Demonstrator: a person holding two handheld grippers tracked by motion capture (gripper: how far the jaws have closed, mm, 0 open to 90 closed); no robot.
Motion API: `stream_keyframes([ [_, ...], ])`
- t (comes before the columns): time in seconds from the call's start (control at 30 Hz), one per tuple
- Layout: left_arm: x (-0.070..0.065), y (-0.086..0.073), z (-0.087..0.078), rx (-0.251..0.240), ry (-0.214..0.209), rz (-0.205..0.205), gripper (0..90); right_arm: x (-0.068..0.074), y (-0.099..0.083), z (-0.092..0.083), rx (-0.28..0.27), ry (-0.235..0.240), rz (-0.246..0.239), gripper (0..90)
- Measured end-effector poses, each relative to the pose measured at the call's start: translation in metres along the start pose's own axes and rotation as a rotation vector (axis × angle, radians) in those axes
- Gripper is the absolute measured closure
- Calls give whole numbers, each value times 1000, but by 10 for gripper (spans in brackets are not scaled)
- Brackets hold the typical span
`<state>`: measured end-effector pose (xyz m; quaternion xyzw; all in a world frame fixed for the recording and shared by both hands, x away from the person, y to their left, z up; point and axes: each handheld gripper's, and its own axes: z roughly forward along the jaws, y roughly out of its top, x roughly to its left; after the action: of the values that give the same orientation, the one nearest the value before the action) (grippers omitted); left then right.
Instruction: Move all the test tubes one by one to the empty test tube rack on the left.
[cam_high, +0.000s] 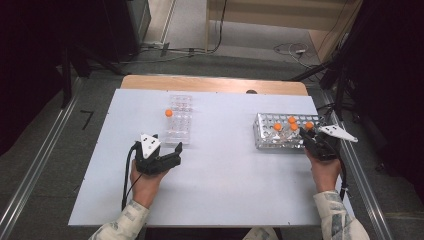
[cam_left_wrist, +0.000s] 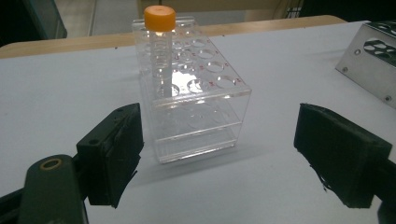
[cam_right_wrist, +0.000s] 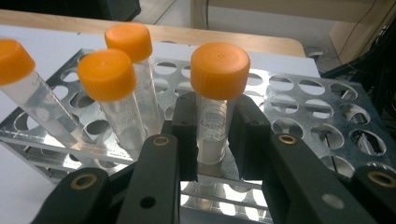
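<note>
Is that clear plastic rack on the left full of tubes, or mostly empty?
Mostly empty. The clear rack holds one orange-capped tube, upright at its far corner; the other holes show bare.

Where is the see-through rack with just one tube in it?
In the high view the clear rack stands left of the table's middle, just beyond the left gripper. Its one orange-capped tube sits at its far left edge.

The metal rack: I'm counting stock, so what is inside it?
Four orange-capped tubes stand in the metal rack, and the right gripper is closed on the nearest one. Their bottoms are hidden below the top plate.
</note>
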<state>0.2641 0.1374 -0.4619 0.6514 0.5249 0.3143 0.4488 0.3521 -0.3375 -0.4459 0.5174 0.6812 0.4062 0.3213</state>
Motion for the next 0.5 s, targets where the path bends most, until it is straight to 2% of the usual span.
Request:
stream_keyframes([
  [0.2, 0, 0, 0, 0, 0, 0, 159, 0, 10, -10, -42, -2, -2, 716],
  [0.4, 0, 0, 0, -1, -1, 0, 160, 4, 20, -25, -91, -20, -25, 716],
  [0.5, 0, 0, -1, -3, 1, -3, 159, 5, 25, -34, -120, -20, -17, 716],
])
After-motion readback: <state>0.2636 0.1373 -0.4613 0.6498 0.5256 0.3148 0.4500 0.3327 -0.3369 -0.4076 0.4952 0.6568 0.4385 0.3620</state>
